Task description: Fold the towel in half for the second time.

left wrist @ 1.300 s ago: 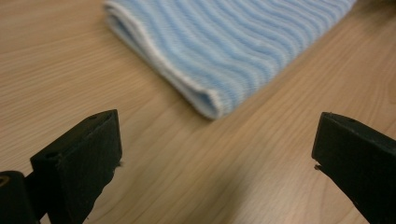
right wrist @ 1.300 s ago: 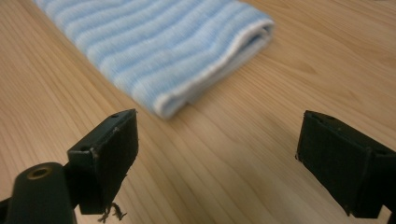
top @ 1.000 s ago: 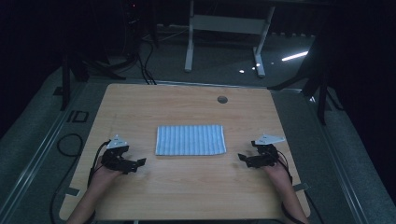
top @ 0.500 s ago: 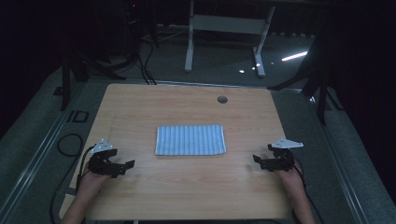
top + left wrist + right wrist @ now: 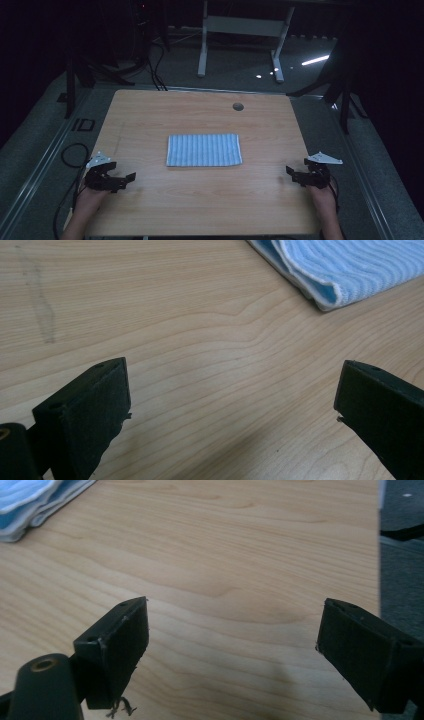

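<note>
Towel [image 5: 204,150] folded, centre table | gripper views: layered edge; jaws apart

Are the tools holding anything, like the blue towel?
No. The left tool and the right tool are both open and hold nothing. The towel lies untouched between them.

Black hand-held gripper [image 5: 131,177] jaws — grey three-cornered plates.

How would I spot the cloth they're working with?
Look at the wooden table. Near its middle lies a folded towel, flat, between the left gripper and the right gripper. It is pale blue with fine stripes, the one soft thing on the wood.
</note>
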`<state>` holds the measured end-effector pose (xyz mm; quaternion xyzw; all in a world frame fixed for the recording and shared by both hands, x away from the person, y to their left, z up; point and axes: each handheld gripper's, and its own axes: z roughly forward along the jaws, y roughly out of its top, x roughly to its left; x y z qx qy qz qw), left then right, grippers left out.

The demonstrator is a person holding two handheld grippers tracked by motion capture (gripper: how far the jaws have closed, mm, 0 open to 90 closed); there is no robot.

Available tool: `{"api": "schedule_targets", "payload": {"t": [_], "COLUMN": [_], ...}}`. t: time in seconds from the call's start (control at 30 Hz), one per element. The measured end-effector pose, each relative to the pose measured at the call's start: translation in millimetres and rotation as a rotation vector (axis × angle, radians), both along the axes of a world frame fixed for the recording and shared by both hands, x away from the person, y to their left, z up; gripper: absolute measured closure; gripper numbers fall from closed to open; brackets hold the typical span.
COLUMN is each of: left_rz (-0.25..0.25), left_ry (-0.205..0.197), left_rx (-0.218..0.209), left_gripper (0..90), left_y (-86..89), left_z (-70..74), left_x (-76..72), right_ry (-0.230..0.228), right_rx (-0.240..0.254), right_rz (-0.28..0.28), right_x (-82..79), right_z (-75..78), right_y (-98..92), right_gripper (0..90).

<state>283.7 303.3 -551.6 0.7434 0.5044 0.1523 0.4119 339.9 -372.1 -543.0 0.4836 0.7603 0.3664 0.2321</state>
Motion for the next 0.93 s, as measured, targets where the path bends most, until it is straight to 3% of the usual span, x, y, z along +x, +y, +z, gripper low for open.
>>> {"api": "schedule_targets", "payload": {"t": [0.33,0.5,0.67,0.93], "left_rz": [0.058,0.075,0.071,0.064], "left_ry": [-0.025,-0.047,-0.044,-0.044], "left_rx": [-0.042,-0.022,0.013,0.026], "left_gripper": [1.5,1.5,1.5,1.5], "left_y": [17.0,16.9,11.8,9.9], "left_z": [-1.2,-0.7,-4.1,-6.4], "left_x": [-8.0,-9.6,-10.7,-11.5], "right_ry": [-0.030,-0.052,-0.058,-0.057], "right_rx": [-0.032,-0.027,-0.026,-0.053], "right_rz": [-0.061,-0.087,-0.091,-0.083], "right_x": [0.1,-0.6,-0.9,-1.3], "right_z": [-1.1,-0.5,-0.8,-2.0], "right_y": [-0.1,-2.1,-3.5,-0.4], "right_gripper": [12.8,12.8,12.8,12.9]}}
